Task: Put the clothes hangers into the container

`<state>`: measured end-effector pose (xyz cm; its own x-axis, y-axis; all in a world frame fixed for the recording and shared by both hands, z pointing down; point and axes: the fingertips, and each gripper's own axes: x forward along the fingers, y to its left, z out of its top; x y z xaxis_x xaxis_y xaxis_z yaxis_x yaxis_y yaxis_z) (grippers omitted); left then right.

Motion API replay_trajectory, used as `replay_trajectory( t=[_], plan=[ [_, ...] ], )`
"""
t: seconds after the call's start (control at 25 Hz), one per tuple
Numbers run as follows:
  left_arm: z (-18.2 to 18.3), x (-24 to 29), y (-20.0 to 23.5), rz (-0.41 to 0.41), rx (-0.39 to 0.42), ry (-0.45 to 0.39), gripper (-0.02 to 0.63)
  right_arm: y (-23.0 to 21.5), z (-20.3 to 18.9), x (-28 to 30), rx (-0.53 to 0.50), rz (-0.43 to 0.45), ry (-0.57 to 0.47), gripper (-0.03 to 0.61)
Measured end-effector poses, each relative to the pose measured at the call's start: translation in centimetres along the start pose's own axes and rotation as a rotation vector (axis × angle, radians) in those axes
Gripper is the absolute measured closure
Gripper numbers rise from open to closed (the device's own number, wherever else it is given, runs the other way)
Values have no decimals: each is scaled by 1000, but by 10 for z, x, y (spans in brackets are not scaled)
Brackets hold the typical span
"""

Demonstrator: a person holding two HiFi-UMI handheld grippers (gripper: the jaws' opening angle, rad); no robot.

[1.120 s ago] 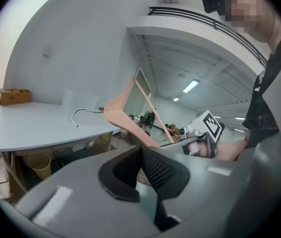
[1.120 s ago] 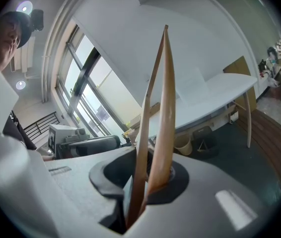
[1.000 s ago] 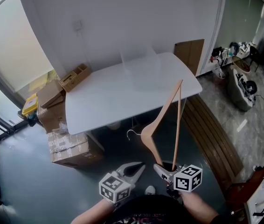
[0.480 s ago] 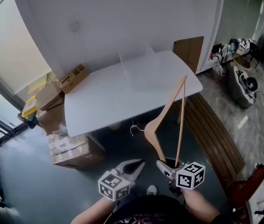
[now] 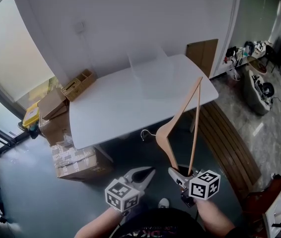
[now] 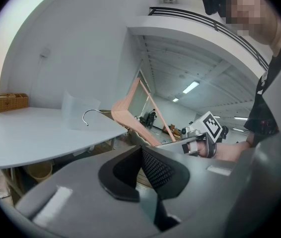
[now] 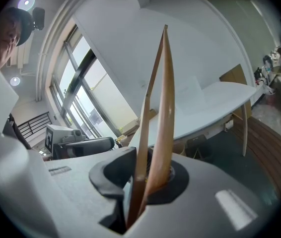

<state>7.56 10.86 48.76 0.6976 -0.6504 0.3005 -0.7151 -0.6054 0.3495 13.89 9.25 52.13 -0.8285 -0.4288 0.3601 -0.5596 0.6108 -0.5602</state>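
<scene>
The right gripper (image 5: 182, 174) is clamped on one end corner of the light wooden triangular clothes hanger (image 5: 175, 110). Both the shoulder arm and the bottom bar run between its jaws, as the right gripper view shows. The hanger stands steeply up from that grip, in the air in front of the white oval table (image 5: 105, 108). Its far tip overlaps the table's near edge in the head view, and its thin metal hook (image 5: 145, 133) points left. The left gripper (image 5: 143, 175) is low beside it, jaws together on nothing.

The clear plastic container (image 5: 153, 73) sits at the back of the table, well apart from the hanger.

The main risk is probably the grip itself. Nearly the whole hanger reaches out beyond the jaws, so a quick swing could make it pivot or slide out and drop to the floor. The hook could also snag the table edge or the container's rim on the way in. The container looks light, so a knock from the free end might shove or tip it. Its walls are nearly invisible, which makes the rim hard to judge.
</scene>
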Motion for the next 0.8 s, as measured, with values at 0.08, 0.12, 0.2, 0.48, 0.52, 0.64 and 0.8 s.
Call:
replay_trajectory(
  t=[0.08,0.12,0.2,0.48,0.52,0.64,0.8],
  plan=[
    [6,1,8,-7,4,-3,609,-1,6,6,-1,-9,-6,517],
    [8,2,12,-11,7,-4,609,-1,9,9,1,-13,-9,516],
    [14,3,20,-22,7,-5,609,-1,14,17,7,-23,-13,517],
    [26,4,46,-52,4,1,609,-2,30,42,15,-50,-29,517],
    [29,4,50,-55,4,1,609,-2,32,46,18,-54,-31,517],
    [36,4,65,-64,6,2,609,-2,40,58,22,-66,-38,515],
    [44,3,83,-79,7,0,609,-3,51,76,28,-84,-49,515]
  ],
)
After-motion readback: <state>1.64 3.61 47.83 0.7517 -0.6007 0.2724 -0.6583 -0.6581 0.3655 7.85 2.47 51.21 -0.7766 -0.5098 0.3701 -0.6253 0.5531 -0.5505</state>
